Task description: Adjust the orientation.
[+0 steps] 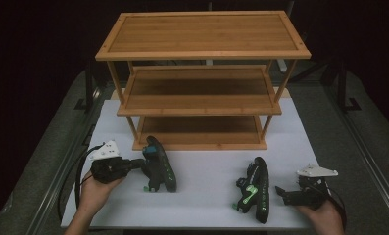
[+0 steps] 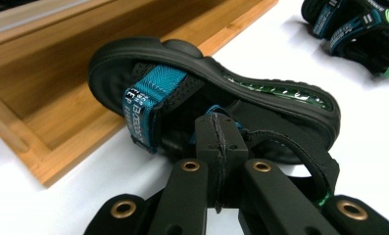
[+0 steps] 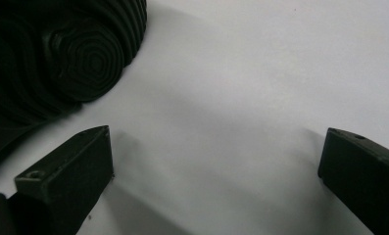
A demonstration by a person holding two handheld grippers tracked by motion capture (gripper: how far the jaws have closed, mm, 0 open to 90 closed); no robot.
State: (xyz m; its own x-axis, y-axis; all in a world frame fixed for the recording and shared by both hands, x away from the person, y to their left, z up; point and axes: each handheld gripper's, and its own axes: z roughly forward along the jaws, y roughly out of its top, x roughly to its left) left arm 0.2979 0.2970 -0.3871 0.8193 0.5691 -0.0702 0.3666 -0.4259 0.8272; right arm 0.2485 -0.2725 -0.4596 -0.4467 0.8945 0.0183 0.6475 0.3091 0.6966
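You've got two black sandals (image 1: 158, 169) (image 1: 257, 188) with teal herringbone straps (image 2: 148, 98) and green accents, a honey-brown bamboo rack (image 1: 202, 34), a white tabletop (image 1: 206, 171).

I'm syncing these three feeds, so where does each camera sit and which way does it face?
High view: above the person's side, facing forward and down on the white table and bamboo rack; both hands show.
Left gripper view: on the left gripper, along its closed jaws at the left sandal.
Right gripper view: on the right gripper, jaws apart, facing tabletop.
Shared: the right sandal.
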